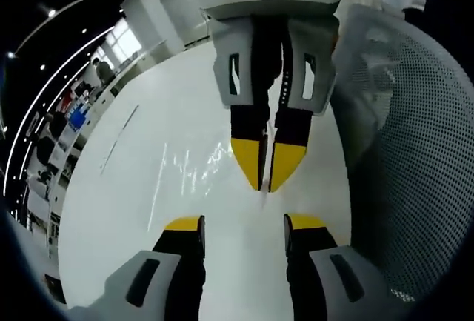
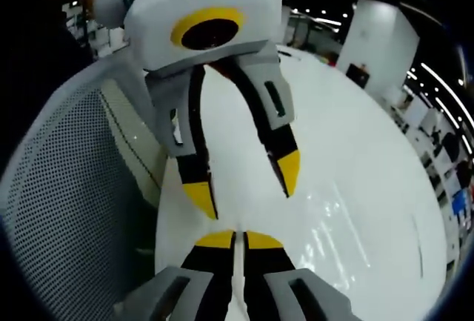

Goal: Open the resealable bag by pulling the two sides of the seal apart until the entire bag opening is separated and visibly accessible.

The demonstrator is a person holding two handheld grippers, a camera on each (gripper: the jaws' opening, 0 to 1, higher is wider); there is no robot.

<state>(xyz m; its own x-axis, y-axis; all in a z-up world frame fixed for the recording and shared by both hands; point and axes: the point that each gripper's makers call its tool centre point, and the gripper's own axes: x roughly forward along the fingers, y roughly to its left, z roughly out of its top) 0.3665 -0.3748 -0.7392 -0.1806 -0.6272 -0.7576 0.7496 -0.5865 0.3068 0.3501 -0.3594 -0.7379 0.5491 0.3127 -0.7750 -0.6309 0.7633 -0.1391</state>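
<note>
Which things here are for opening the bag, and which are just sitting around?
For the job:
clear resealable bag, lying on the table
right gripper, shut on what looks like the bag's edge
left gripper, open

Just there:
white table
mesh chair
shelves far off

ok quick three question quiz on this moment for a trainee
1. True or false: the left gripper has its jaws closed.
2. Which gripper pinches the edge of the clear resealable bag? A: left. B: the right gripper. C: both.
3. Fill in: beside the white table stands a mesh-backed ____.
Key: 1 false, its jaws stand apart; 2 B; 3 chair.
</note>
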